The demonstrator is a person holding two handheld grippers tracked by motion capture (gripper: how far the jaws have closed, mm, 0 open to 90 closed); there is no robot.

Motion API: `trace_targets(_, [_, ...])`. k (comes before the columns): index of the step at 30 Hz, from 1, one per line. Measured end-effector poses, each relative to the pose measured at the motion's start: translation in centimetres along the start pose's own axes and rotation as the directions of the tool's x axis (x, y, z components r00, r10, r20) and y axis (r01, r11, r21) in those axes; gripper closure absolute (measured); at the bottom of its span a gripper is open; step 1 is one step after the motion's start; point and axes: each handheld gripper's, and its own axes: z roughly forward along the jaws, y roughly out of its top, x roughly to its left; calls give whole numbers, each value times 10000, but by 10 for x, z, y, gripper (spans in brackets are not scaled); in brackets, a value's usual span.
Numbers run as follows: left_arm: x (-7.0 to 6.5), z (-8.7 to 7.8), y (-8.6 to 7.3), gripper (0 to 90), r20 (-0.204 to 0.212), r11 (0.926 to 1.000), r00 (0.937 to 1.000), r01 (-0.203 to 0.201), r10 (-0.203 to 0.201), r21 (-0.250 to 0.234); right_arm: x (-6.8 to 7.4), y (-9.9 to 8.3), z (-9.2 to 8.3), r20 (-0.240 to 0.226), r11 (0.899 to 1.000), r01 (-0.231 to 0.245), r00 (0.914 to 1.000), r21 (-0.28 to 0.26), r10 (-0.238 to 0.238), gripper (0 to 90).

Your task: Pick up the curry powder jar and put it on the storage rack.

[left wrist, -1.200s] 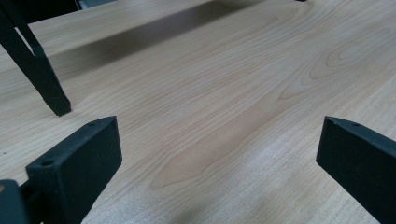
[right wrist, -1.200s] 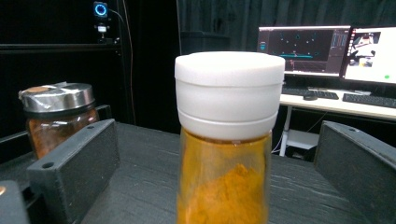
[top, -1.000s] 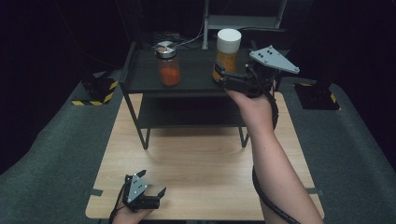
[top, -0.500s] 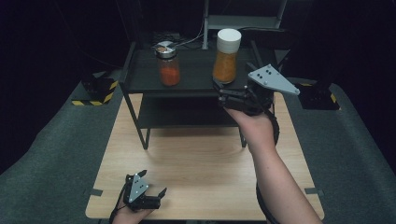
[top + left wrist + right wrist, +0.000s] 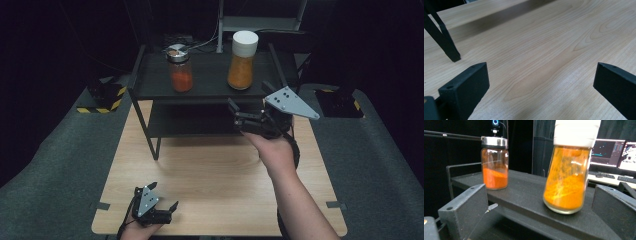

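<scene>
Two jars stand upright on the top of a black shelf (image 5: pixel 210 89). One has a metal lid and red-orange powder (image 5: pixel 180 70) (image 5: pixel 494 167). The taller one has a white cap and orange powder (image 5: pixel 242 60) (image 5: pixel 566 180). My right gripper (image 5: pixel 234 116) (image 5: pixel 539 188) is open in front of and below the shelf top, pointing at the white-capped jar from a short distance, with nothing between its jaws. My left gripper (image 5: pixel 164 196) (image 5: pixel 541 66) rests open over bare wood at the table's front left corner.
The shelf stands at the back of a wooden table (image 5: pixel 210 175) and has a lower level (image 5: pixel 190 120); one of its thin black legs (image 5: pixel 445 42) shows ahead of my left gripper. Grey padding (image 5: pixel 55 165) surrounds the table. Monitors (image 5: pixel 614 155) glow behind the jars.
My right gripper has drawn back from the white-capped jar, toward the person and downward. The jar stays on the shelf. The left gripper has not moved.
</scene>
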Motion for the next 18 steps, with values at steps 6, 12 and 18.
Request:
trace_targets(6, [0,0,0,5,39,10000,10000,-74,74,40,4,-11,-6,0,10000,38,10000,-64,-38,0])
trace_targets(12, [0,0,0,5,30,10000,10000,-46,46,16,6,-19,-13,10,9998,158,9999,77,-158,0])
trace_targets(18, [0,0,0,5,25,10000,10000,-34,34,1,6,-28,-21,30,9996,208,9998,211,-209,0])
